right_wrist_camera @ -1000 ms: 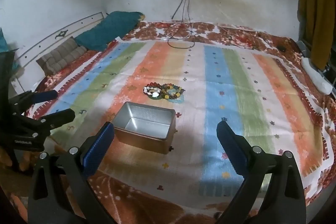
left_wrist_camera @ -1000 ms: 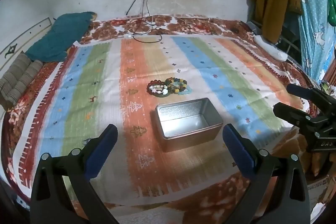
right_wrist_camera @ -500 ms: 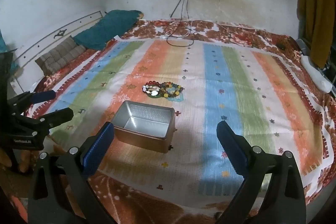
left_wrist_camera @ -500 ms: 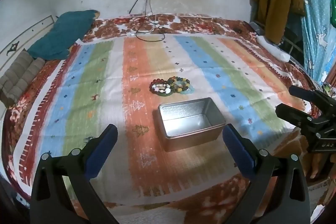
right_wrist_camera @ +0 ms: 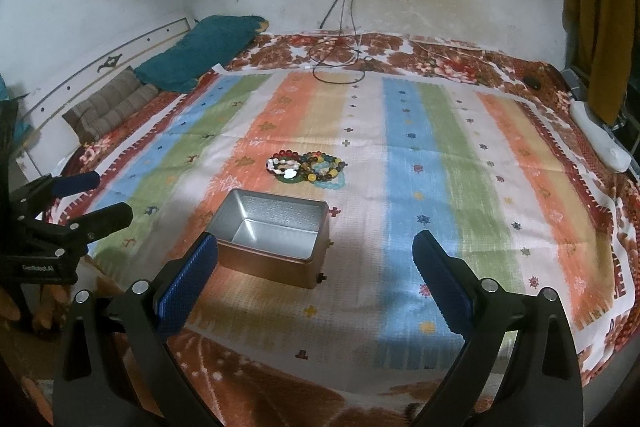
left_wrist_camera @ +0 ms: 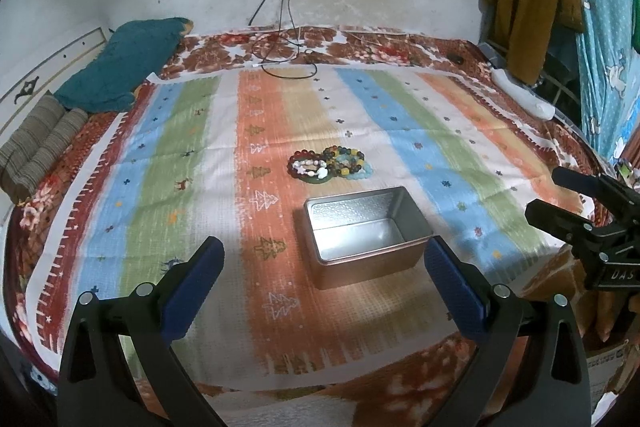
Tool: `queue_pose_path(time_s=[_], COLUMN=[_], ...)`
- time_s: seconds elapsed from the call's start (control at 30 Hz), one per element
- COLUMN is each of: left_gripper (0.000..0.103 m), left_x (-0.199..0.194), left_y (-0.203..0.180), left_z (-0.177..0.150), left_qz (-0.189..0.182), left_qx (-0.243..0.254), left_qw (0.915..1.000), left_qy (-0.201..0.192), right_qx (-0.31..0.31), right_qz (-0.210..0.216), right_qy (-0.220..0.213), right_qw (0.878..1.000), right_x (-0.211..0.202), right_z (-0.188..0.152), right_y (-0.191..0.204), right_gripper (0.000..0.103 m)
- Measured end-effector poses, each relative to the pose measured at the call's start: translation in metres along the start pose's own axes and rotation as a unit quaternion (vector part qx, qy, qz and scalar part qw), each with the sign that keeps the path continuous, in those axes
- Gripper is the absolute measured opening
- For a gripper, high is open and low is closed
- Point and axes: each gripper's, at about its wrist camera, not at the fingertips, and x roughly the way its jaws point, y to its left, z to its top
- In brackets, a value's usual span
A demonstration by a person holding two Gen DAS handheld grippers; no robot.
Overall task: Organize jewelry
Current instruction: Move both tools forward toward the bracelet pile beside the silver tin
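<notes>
Both claws wide open, empty: left claw (left_wrist_camera: 320,271), right claw (right_wrist_camera: 316,267). Bead bracelets (left_wrist_camera: 326,165) lie on the bed straight ahead, just beyond open tin (left_wrist_camera: 366,235), between both; neither clearly nearer.

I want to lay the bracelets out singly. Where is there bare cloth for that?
Bare striped cloth lies left of the tin, right of it, and beyond the bracelets up to the cables. Only the narrow strip between bracelets and tin is crowded.
</notes>
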Motion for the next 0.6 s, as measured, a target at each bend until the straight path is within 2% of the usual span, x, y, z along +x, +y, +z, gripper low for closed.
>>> queue_pose_path(time_s=[0.6], left_gripper=[0.097], left_x=[0.0018], left_y=[-0.0028], left_z=[-0.0023], left_qz=[0.002], left_qx=[0.006], left_qw=[1.0], left_qy=[0.003], right_qx=[-0.001], right_qz=[0.003], right_qy=[0.004], right_qw=[1.0], right_x=[0.004], right_z=[-0.0006], right_y=[-0.0007], right_gripper=[0.099])
